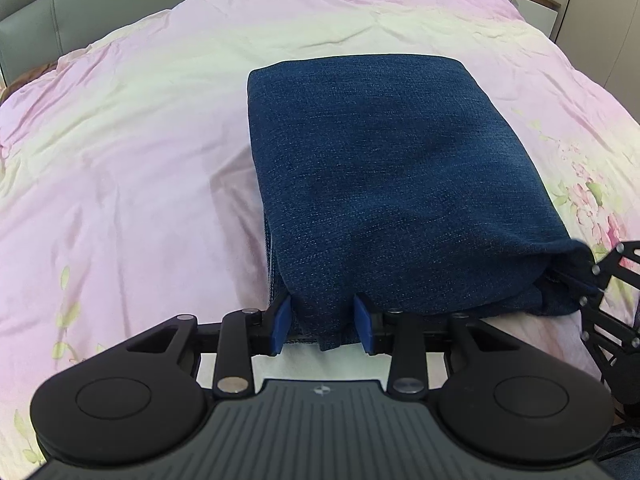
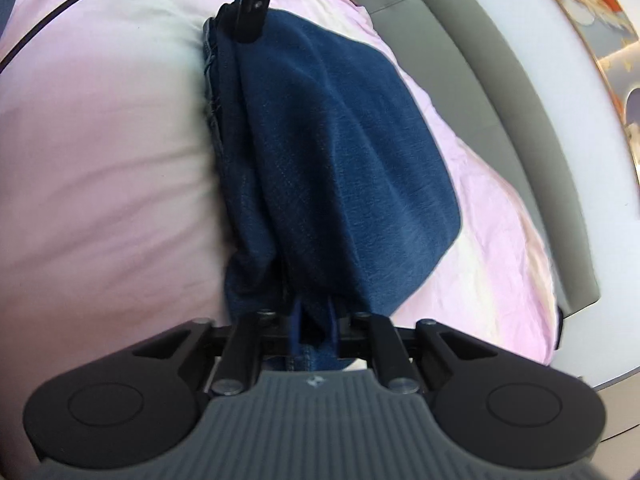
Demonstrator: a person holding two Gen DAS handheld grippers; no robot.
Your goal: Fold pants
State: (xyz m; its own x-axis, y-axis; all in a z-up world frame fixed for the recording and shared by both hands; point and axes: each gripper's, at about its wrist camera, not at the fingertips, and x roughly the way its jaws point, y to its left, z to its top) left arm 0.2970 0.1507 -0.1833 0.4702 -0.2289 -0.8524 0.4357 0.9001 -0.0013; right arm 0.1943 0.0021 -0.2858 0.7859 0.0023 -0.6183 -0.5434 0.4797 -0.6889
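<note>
The bed [image 1: 120, 152] carries the pants [image 1: 380, 168] near its middle, already a compact folded stack. The left gripper [image 1: 324, 322] and right gripper [image 2: 316, 330] each pinch the near edge; only tidying seems left.

Left tongs [image 1: 323, 322]: matt black linkage arms joined by round silver pivot screws, each finger tipped with a blue pad [image 1: 282, 318]. A grey ribbed housing bearing a small white emblem sits between two black discs with recessed circular centres. Right tongs [image 2: 316, 320]: identical build, with the same ribbed grey plate, twin discs, silver screws and dark blue pads.
</note>
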